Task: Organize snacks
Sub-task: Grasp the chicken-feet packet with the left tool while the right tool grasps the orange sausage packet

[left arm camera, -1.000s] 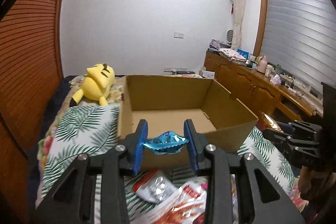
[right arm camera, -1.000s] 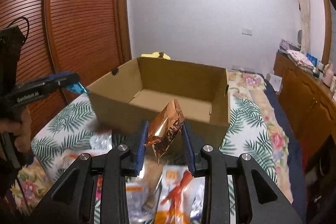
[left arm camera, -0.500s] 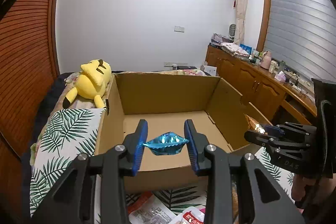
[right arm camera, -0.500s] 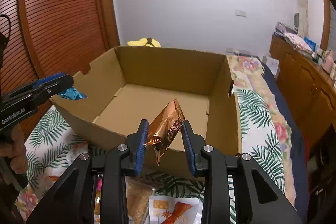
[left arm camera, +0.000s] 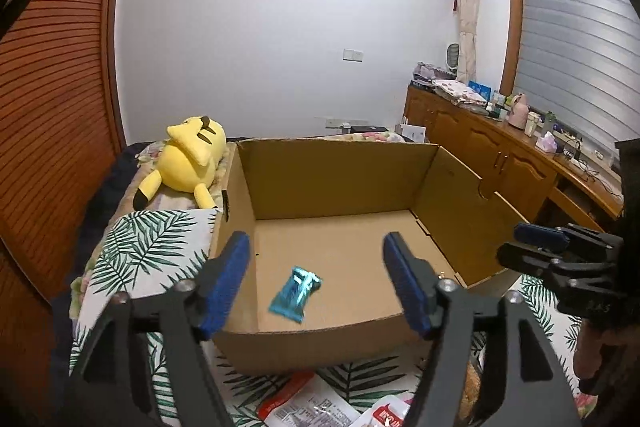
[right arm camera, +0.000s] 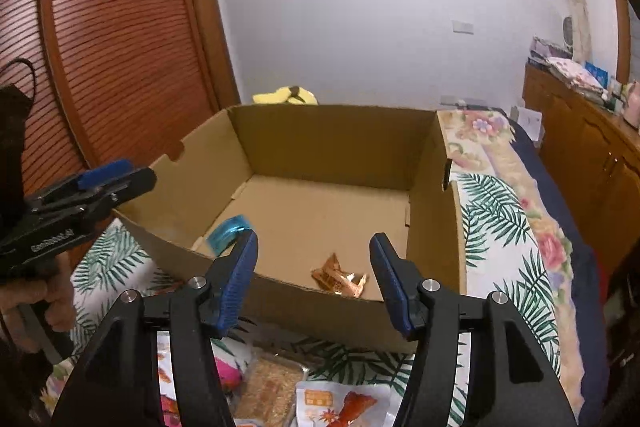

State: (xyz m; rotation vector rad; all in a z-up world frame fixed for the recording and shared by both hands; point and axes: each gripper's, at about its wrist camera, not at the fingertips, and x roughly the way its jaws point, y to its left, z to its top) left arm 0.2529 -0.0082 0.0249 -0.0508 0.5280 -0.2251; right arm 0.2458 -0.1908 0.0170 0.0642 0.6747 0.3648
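The left gripper (left arm camera: pixel 316 267) hangs over the near edge of an open cardboard box (left arm camera: pixel 332 179), its jaws having just been opening and now standing wide apart with nothing pressed between the blue pads; the blue foil snack packet (left arm camera: pixel 295 294) lies loose below the gap, on the box floor near the front wall. In the right wrist view the right gripper (right arm camera: pixel 314 273) is likewise spread over the same box (right arm camera: pixel 336 143), its jaws also just opened, and the copper-coloured foil snack packet (right arm camera: pixel 338 279) sits free on the cardboard floor close to the front wall, touching neither pad. The 2 packets lie apart from each other, the blue one (right arm camera: pixel 229 229) toward the box's left side. The box rests on a bed covered by a palm-leaf print sheet (left arm camera: pixel 152 247). More snack packets (right arm camera: pixel 340 405) lie on the sheet in front of the box, outside it. A yellow plush toy (left arm camera: pixel 192 159) lies on the bed beyond the box's left corner.
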